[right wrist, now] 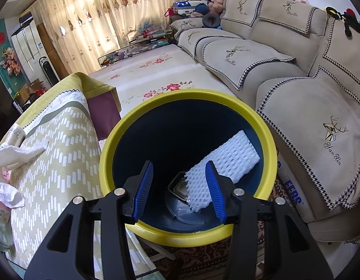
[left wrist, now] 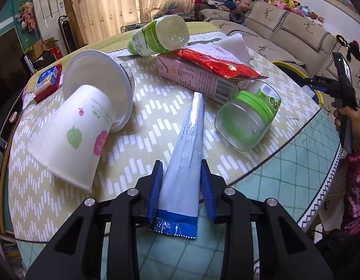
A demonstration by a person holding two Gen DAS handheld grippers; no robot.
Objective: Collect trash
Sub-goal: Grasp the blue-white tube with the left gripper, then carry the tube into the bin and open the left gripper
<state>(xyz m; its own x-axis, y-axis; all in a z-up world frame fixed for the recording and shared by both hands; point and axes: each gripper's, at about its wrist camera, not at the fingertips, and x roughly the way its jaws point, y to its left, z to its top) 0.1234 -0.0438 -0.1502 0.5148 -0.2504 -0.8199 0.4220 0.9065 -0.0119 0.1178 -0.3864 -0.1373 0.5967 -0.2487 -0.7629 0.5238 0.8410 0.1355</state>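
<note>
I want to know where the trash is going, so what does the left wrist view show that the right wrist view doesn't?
Only the left wrist view: the left tool around a blue-and-white tube, two paper cups, a pink carton, a green-lidded jar.
Only the right wrist view: inside the yellow-rimmed bin, white foam netting under the empty right tool.
Both: the patterned tablecloth, crumpled tissue, sofa.

Few words are readable — "DAS" on the black right tool (left wrist: 321, 81), "Yan Bin" in script under the deer emblem on the sofa cover (right wrist: 333, 157), and "FERS" on a white bag (right wrist: 294, 194) beside the bin.
</note>
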